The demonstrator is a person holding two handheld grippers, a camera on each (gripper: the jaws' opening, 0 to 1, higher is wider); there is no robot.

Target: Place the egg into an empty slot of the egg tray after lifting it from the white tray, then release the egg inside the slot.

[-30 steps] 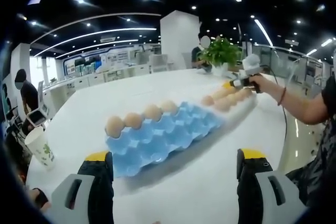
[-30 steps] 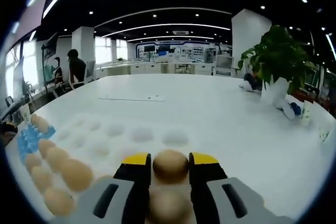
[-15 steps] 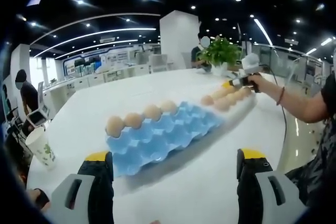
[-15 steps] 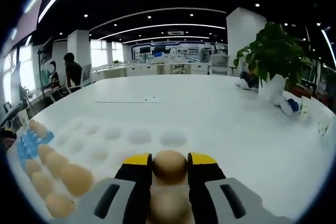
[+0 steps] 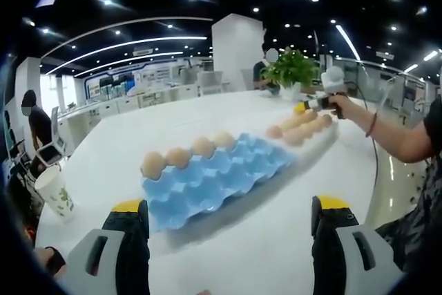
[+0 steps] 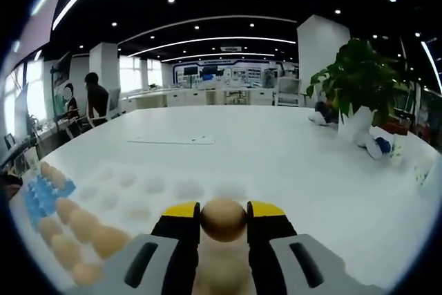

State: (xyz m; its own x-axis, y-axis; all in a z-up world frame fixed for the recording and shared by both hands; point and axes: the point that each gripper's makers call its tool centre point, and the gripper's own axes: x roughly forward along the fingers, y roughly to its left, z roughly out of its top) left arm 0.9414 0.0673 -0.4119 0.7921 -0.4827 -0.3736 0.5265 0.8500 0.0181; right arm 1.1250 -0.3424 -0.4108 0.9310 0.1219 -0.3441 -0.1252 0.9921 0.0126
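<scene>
Lifted egg [image 6: 223, 218] clears white tray [image 6: 131, 191].

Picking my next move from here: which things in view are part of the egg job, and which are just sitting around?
Job: egg held in the right gripper; white tray; blue egg tray.

Lying about: paper cup; potted plant; flat sheet farther up the table.

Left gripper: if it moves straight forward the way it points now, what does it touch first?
Most likely the blue egg tray: it lies on the white table right ahead, between the open jaws of the left gripper. Depth is unclear, so it might pass above it.
</scene>
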